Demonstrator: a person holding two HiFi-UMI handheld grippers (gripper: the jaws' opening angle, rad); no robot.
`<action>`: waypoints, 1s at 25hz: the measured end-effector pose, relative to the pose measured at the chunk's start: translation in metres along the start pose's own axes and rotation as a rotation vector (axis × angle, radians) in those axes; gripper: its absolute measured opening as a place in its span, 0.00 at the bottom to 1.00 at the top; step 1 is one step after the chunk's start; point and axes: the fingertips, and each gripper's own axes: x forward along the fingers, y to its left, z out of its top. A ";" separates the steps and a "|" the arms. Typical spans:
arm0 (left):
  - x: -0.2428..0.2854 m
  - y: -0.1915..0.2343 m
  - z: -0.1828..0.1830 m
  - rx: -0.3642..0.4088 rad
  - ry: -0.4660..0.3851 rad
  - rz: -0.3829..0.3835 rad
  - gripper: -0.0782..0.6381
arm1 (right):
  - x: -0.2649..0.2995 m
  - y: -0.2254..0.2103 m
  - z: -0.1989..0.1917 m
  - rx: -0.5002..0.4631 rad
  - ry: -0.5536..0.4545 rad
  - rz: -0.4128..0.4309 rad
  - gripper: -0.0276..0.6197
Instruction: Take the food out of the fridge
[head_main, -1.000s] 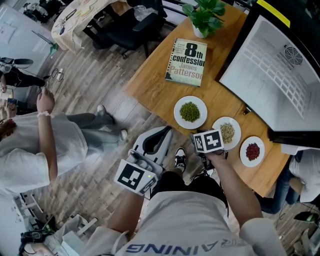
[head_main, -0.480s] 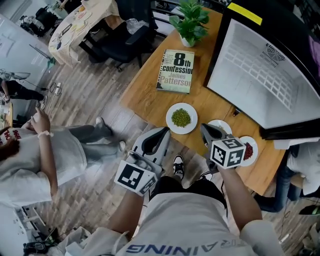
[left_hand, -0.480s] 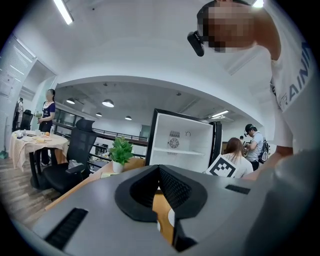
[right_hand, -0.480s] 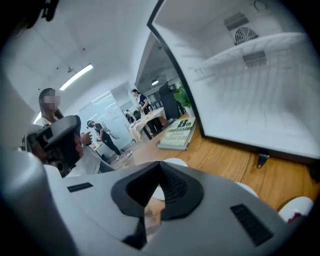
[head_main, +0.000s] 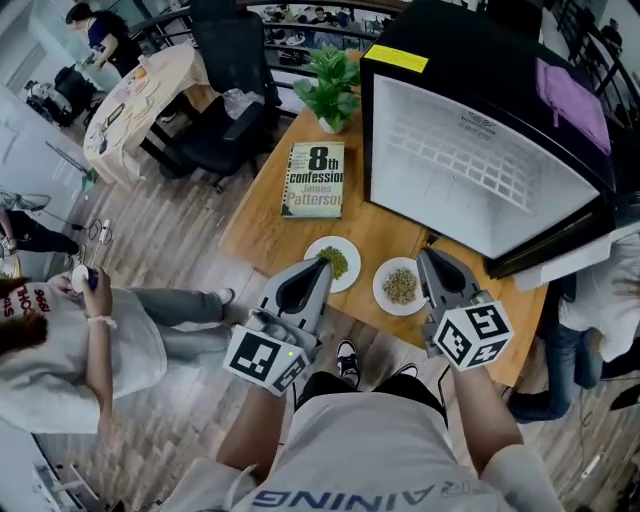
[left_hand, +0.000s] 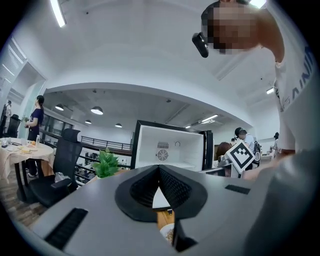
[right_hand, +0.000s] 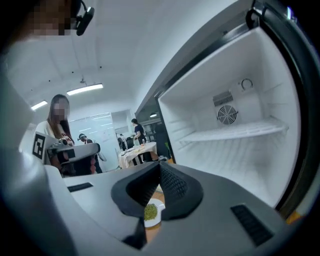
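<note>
The right hand-held gripper (head_main: 430, 258) is rising away from the food, its jaws pressed together and empty. The white plate of green grains (head_main: 345, 262) and the white plate of beige grains (head_main: 400, 285) are sitting on the wooden worktop (head_main: 262, 225), before the open black fridge (head_main: 470, 170), which is looking bare. The left hand-held gripper (head_main: 320, 268) is also closed. Unloading seems to be finishing; next I would check the shelves.

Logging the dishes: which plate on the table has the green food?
The left plate, nearest the book; the right plate holds pale beige grains.
</note>
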 end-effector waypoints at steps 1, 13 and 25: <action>0.004 -0.005 0.004 0.006 -0.005 -0.014 0.12 | -0.008 -0.002 0.010 -0.010 -0.028 -0.006 0.07; 0.043 -0.066 0.035 0.075 -0.037 -0.165 0.12 | -0.100 -0.031 0.092 -0.074 -0.259 -0.122 0.07; 0.051 -0.094 0.041 0.088 -0.041 -0.224 0.12 | -0.135 -0.049 0.099 -0.084 -0.280 -0.208 0.07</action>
